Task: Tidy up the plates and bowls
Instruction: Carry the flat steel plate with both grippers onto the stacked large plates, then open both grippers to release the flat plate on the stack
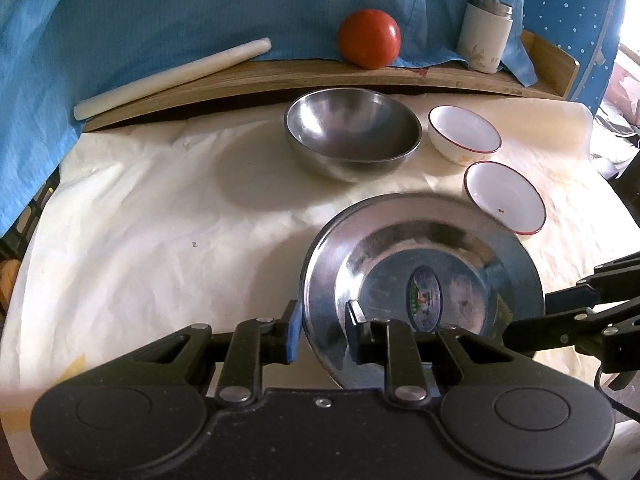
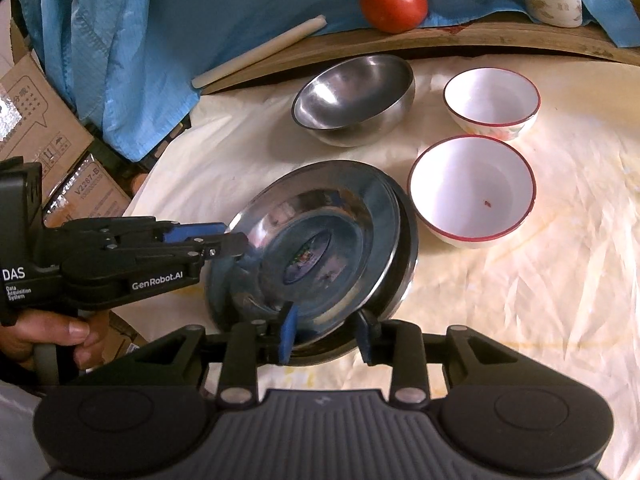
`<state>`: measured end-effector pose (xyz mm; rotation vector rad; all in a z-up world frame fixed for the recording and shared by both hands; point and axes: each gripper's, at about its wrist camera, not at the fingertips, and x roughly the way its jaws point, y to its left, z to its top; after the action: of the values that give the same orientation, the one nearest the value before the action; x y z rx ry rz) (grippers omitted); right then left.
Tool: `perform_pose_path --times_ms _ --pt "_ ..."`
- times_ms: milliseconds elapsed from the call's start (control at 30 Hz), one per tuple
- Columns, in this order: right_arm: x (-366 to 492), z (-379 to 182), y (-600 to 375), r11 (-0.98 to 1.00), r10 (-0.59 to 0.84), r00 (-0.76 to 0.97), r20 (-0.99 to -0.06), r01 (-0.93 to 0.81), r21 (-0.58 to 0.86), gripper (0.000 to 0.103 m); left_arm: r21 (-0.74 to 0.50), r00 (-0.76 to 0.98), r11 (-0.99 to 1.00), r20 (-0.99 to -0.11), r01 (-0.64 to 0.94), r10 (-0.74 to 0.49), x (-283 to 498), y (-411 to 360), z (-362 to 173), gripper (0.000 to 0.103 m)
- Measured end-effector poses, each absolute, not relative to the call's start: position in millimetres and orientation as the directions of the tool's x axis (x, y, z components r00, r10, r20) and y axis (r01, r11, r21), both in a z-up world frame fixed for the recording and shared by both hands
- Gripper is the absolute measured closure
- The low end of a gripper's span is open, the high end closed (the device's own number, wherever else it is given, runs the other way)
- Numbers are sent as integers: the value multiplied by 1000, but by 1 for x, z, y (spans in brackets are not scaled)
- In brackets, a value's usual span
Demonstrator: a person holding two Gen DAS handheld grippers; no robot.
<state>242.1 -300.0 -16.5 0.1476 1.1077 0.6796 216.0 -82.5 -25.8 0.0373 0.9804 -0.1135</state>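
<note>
A steel plate [image 1: 420, 276] [image 2: 320, 240] is tilted up off the table, with a second plate [image 2: 404, 276] under it. My left gripper [image 1: 324, 326] [image 2: 236, 236] has its fingers on either side of the top plate's left rim. My right gripper [image 2: 326, 334] [image 1: 556, 320] straddles the near rim of the plates. A steel bowl [image 1: 352, 132] [image 2: 354, 98] stands behind. Two white red-rimmed bowls stand to the right, one far [image 1: 464, 132] [image 2: 492, 98], one near [image 1: 506, 198] [image 2: 472, 190].
A wooden board [image 1: 280, 76] at the back carries a tomato [image 1: 369, 38] [image 2: 394, 0], a white rolling pin [image 1: 168, 78] [image 2: 260, 52] and a white flask [image 1: 484, 32]. Blue cloth [image 1: 160, 8] hangs behind. Cardboard boxes [image 2: 40, 120] sit off the left edge.
</note>
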Motion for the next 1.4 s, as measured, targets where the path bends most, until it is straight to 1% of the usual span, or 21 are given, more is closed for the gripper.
perform_pose_path --times_ms 200,300,367,467,500,567,633,700,800,833,867,900,967,1000,1067,1133,1200,1267,1400 --pt "242 -16 -300 796 567 276 -776 -426 429 63 -22 548 994 -833 109 -79 218 -81 -26 77" --pt "243 -15 -301 799 564 285 -775 -425 425 57 -20 552 994 -830 104 -74 220 -79 -25 75" --pt "243 -14 -301 801 562 290 -775 -425 422 52 -20 556 995 -828 102 -74 220 -79 -24 71" --pt "243 -13 -300 808 550 300 -780 -426 406 45 -20 557 995 -827 102 -74 222 -79 -24 68" --pt "244 -12 -300 811 546 304 -781 -424 402 42 -20 558 995 -827 101 -73 222 -78 -23 68" --pt "244 -11 -300 812 546 312 -778 -425 400 39 -20 560 995 -825 100 -73 222 -77 -23 66" --pt "244 -11 -300 813 543 317 -778 -428 394 31 -21 561 995 -825 99 -73 223 -77 -23 66" --pt "245 -11 -300 815 541 319 -778 -427 392 29 -21 561 995 -825 100 -74 224 -77 -23 65" --pt "245 -10 -300 818 539 326 -777 -423 390 21 -22 564 995 -822 100 -75 226 -75 -21 57" --pt "245 -10 -300 819 538 328 -776 -423 389 19 -24 568 995 -820 97 -75 227 -75 -20 52" --pt "246 -10 -300 820 537 331 -776 -422 387 18 -24 572 995 -817 92 -73 227 -74 -19 47" --pt "246 -10 -300 820 536 333 -776 -422 386 17 -23 576 996 -814 88 -70 228 -73 -19 44" --pt "246 -9 -300 822 535 341 -773 -420 383 15 -22 584 997 -809 76 -62 229 -71 -17 35" --pt "247 -8 -300 824 534 347 -771 -421 381 13 -21 587 997 -808 71 -58 230 -70 -17 33" --pt "248 -7 -301 824 534 358 -766 -422 377 11 -17 590 998 -806 61 -50 231 -69 -15 24" --pt "249 -5 -300 826 532 367 -763 -422 373 9 -13 593 998 -804 54 -42 233 -67 -14 21" --pt "249 -3 -300 829 529 376 -761 -421 369 7 -13 595 999 -803 50 -40 235 -66 -13 20" --pt "249 -2 -300 832 527 385 -757 -417 367 6 -10 596 999 -802 48 -37 237 -66 -12 14" --pt "249 1 -302 841 519 412 -749 -404 360 2 -6 604 999 -796 54 -37 239 -64 -9 11"
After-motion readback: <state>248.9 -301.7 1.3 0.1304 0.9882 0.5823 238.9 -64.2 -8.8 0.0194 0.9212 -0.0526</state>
